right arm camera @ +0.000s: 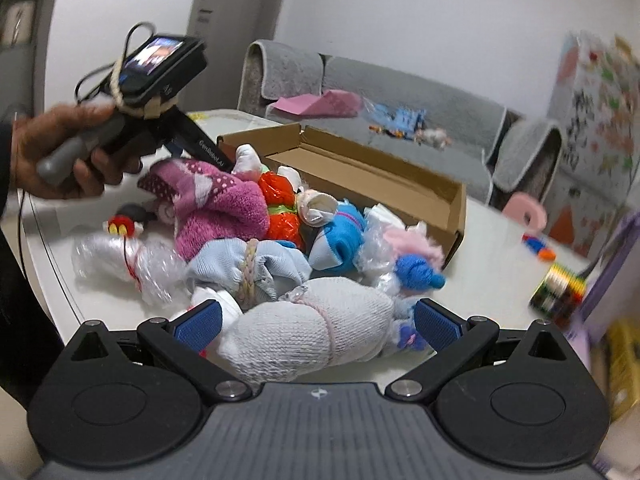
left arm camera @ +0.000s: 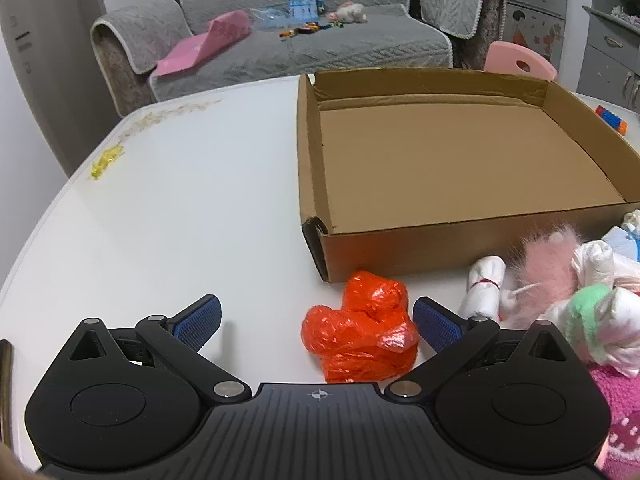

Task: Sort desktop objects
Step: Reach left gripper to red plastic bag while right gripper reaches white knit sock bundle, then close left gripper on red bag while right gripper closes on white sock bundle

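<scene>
In the left wrist view my left gripper (left arm camera: 316, 320) is open just above the white table. A crumpled orange plastic bag (left arm camera: 360, 332) lies between its fingers, close to the right pad. Beyond it stands an open, empty cardboard box (left arm camera: 440, 248). In the right wrist view my right gripper (right arm camera: 318, 326) is open, with a white knitted sock bundle (right arm camera: 308, 332) lying between its pads. Behind it is a pile: a magenta sock (right arm camera: 216, 208), a blue sock (right arm camera: 340, 236), a light-blue tied bundle (right arm camera: 248, 264) and a bubble-wrap bundle (right arm camera: 120, 264).
A hand (right arm camera: 52, 152) holds the left tool at the pile's far side. Sock bundles (left arm camera: 484, 292) crowd the box's near right corner. An orange-blue toy (left arm camera: 610, 118) and a colourful block (right arm camera: 560, 288) lie right of the box. A grey sofa (left arm camera: 300, 40) stands behind the table (left arm camera: 180, 220).
</scene>
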The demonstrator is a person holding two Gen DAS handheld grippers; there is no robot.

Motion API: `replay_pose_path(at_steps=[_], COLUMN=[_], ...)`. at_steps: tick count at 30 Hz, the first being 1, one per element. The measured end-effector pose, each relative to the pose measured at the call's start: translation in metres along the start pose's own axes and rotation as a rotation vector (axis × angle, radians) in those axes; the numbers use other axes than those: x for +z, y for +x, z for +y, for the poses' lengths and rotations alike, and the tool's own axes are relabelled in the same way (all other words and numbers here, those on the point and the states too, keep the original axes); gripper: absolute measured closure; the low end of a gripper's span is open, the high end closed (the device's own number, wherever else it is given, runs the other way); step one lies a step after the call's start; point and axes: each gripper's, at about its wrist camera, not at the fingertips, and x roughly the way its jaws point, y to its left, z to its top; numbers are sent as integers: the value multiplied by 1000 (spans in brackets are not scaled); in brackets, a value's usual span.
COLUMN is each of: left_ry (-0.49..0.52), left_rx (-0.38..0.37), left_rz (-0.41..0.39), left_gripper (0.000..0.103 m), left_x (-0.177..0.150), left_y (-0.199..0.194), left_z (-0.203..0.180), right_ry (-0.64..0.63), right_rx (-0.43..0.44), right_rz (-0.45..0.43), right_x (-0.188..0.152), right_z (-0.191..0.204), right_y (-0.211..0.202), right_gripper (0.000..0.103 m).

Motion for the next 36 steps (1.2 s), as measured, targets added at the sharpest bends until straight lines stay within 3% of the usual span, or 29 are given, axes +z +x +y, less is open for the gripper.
replay_pose_path(at_steps=[3,12,14,16,17,18,24,26,27,30,36], left_ry=[6,-18,-6,3,-1,-2,29,35,39,54,74], left_rx=[4,-34,-11,-18,-28,-31,-16,-28,-38,-32,-16], left_rz=[-9,-20,-52,-79,-82,-89,-111,-111,-112,-110,-99], left_gripper=[0,2,10,28,31,37,37,42,49,51,54], left_x=[0,-1,0,0,0,0,-4,-6,-8,-10,-13], left_y=[-1,2,0,-2,-3,-3,-5,-6,-8,-11,-15], left_z=[-1,2,-1,-3,-4,-4,-7,-7,-7,-8,-8], right_ry=[87,321,396,447,463,473,488,467,462,452,428], right_rx=[21,44,65,81,75,67,42,17,17,38,50], right_rz=[14,27,26,26,27,34,98,103,102,100,89], right_x=[-2,-7,-8,-9,-9,-9,-10,-9,-9,-8,-8], right_z=[-1,-15,-25,-32,-34,-34,-29,-24,-23,-21,-18], right_y=[0,-1,-1,-1,0,1,15,16,15,15,13], right_gripper=[13,13,13,15,16,20,22,24,28,45,51])
